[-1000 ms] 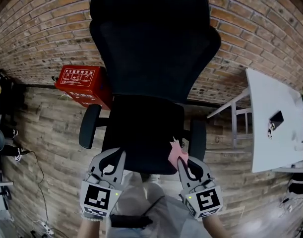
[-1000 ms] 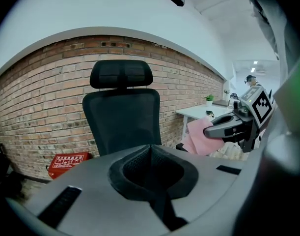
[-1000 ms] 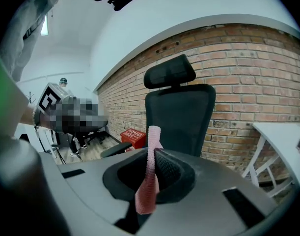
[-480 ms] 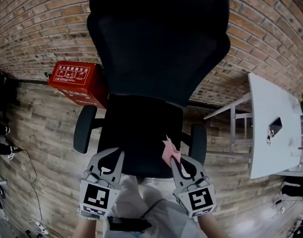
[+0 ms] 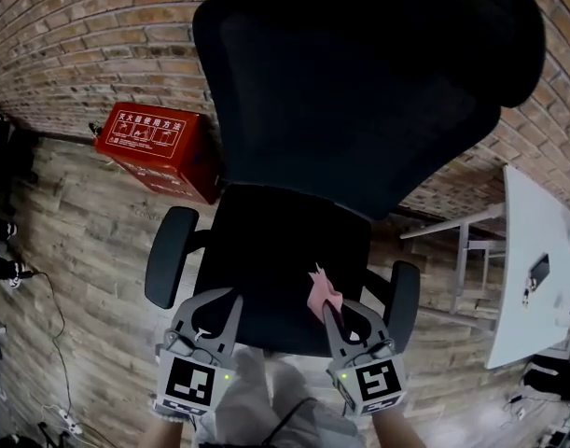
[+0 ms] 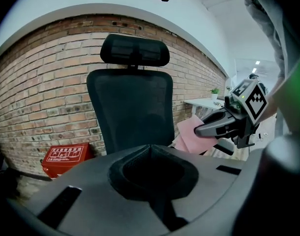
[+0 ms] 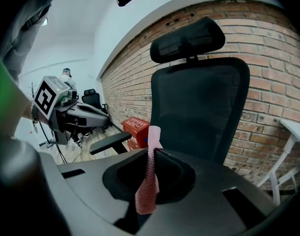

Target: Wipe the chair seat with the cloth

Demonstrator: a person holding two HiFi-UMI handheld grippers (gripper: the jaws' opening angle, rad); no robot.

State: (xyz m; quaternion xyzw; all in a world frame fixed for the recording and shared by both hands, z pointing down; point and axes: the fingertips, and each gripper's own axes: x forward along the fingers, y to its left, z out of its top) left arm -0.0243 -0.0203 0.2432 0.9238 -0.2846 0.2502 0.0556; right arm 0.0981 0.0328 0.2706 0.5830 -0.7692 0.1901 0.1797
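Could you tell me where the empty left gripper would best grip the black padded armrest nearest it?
Probably its near end, from above: the black padded armrest is a long, narrow pad running front to back, so the left gripper could open and close across its width.

A small pink cloth is pinched between the closed right tongs, its crumpled free end sticking up past their tips. It sits over the front right part of the black chair seat, which is flat and padded.
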